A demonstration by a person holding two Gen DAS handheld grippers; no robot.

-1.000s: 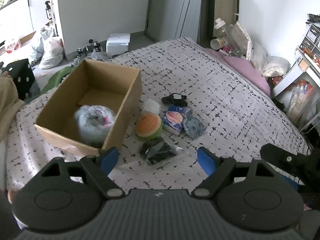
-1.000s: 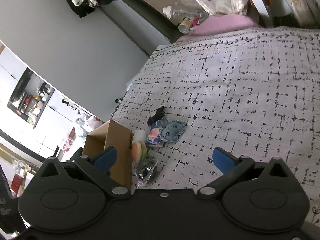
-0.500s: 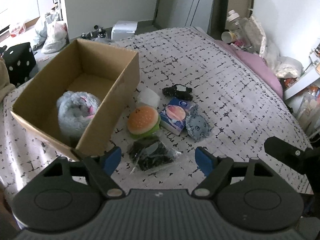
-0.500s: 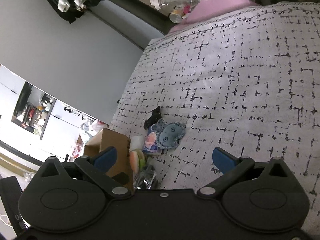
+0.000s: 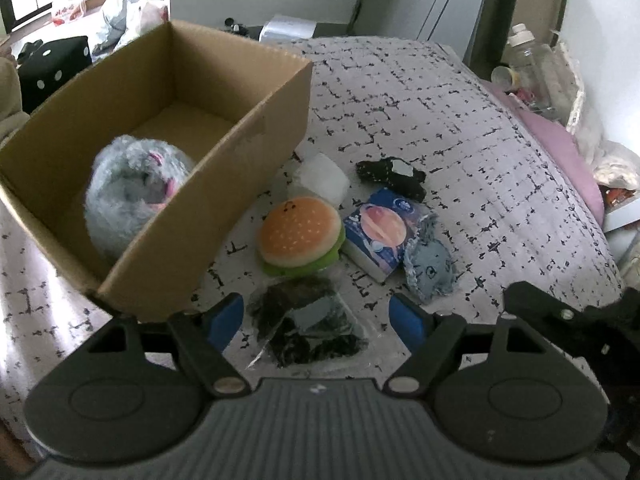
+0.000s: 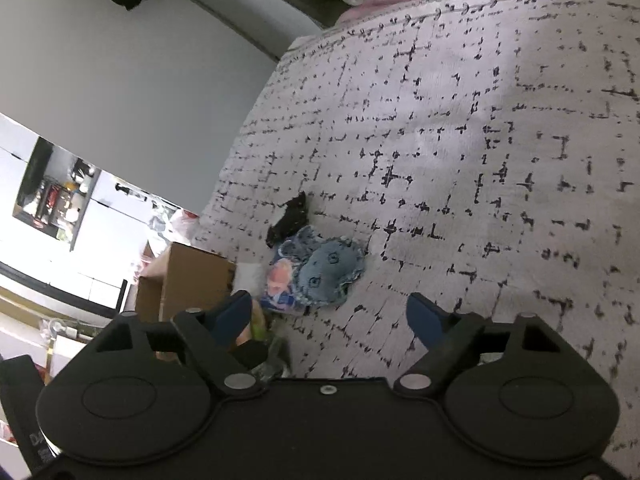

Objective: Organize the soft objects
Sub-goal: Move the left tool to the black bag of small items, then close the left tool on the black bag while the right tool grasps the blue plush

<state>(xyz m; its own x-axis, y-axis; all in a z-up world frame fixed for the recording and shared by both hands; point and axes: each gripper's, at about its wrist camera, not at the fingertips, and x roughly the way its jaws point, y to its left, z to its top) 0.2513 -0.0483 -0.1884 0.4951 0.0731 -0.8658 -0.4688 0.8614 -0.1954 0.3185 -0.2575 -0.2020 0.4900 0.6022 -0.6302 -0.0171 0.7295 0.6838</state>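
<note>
A cardboard box (image 5: 256,120) stands on the bed at left, with a grey fluffy plush (image 5: 132,188) inside. Beside it lie a hamburger plush (image 5: 300,236), a white soft pad (image 5: 322,176), a blue printed packet (image 5: 378,236), a denim piece (image 5: 430,268), a black item (image 5: 390,174) and a clear bag of black stuff (image 5: 308,320). My left gripper (image 5: 316,316) hangs open over that bag, which lies between the pads without touching them. My right gripper (image 6: 330,314) is open with its jaws closing. The denim piece (image 6: 328,272) lies just beyond its tips, and nothing is gripped.
The patterned bedspread (image 6: 480,140) stretches wide to the right of the pile. A pink pillow (image 5: 560,164) and bottles (image 5: 528,60) line the far edge. The right tool's black frame (image 5: 560,316) juts in at the lower right of the left wrist view.
Both grippers have sunk toward the pile. The bag now sits between the left pads. The right jaws have narrowed and the denim piece has drawn closer.
</note>
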